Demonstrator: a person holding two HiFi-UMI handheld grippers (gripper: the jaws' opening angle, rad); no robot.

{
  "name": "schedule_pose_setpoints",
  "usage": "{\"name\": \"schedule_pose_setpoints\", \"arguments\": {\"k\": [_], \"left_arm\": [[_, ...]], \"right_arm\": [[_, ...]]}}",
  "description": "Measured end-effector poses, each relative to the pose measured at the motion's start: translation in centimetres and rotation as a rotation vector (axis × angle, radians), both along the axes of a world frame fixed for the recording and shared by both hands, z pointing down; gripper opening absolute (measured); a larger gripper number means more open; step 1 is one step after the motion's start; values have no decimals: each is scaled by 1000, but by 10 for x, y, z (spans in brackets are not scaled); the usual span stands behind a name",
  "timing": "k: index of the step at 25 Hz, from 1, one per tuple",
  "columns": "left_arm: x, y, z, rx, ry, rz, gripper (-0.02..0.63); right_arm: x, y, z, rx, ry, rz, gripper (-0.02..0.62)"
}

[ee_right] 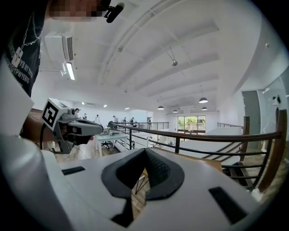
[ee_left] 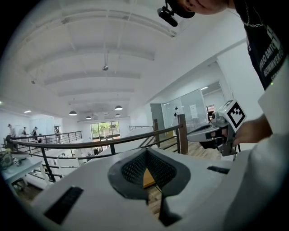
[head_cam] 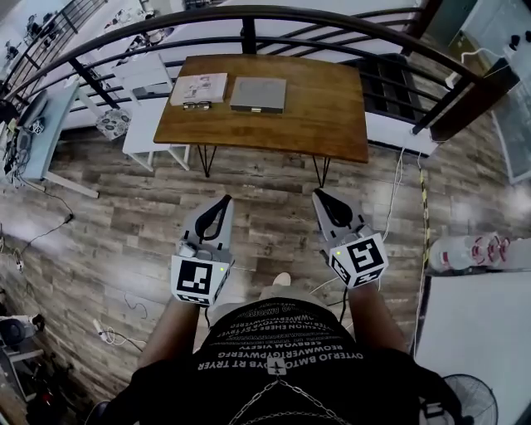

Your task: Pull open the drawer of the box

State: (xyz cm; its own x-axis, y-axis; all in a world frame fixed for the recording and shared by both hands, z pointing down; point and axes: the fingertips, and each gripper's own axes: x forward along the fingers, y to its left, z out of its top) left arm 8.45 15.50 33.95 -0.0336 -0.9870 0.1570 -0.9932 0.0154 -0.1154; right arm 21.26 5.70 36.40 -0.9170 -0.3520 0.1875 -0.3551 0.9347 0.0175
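One grey box (head_cam: 258,94), drawer seemingly unpulled, on wooden table (head_cam: 332,116), well apart from both tongs; left gripper (head_cam: 222,204), right gripper (head_cam: 324,199): jaws pressed together, holding nothing (approach, grasp, pull all left to do)

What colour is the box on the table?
The box is grey. The head view shows it best.

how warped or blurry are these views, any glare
Head view: strong fisheye, the railing bows into an arc behind the wooden table, both sharp. Left gripper view: black vignetted corners, evenly lit ceiling, no glare. Right gripper view: same dark corners; ceiling lamps glow without washing out.
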Motion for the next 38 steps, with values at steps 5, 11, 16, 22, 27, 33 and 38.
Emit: {"name": "schedule_pose_setpoints", "arguments": {"k": [5, 11, 16, 22, 27, 33, 38], "left_arm": [[5, -12, 5, -20, 14, -23, 6], [9, -12, 7, -39, 11, -44, 6], [10, -3, 5, -42, 17, -77, 6], [7, 12, 4, -31, 12, -93, 6], [8, 10, 4, -29, 14, -68, 6], [11, 0, 2, -25, 8, -37, 6], [6, 4, 12, -45, -2, -20, 6]], "right_arm": [[3, -12, 4, -5, -11, -36, -3], [7, -22, 8, -19, -27, -44, -3], [10, -18, 10, -30, -28, -57, -3], [10, -7, 5, -13, -35, -56, -3], [11, -1, 10, -37, -30, -43, -3], [8, 8, 17, -54, -15, -56, -3], [-4, 5, 25, -74, -14, -41, -3]]}}
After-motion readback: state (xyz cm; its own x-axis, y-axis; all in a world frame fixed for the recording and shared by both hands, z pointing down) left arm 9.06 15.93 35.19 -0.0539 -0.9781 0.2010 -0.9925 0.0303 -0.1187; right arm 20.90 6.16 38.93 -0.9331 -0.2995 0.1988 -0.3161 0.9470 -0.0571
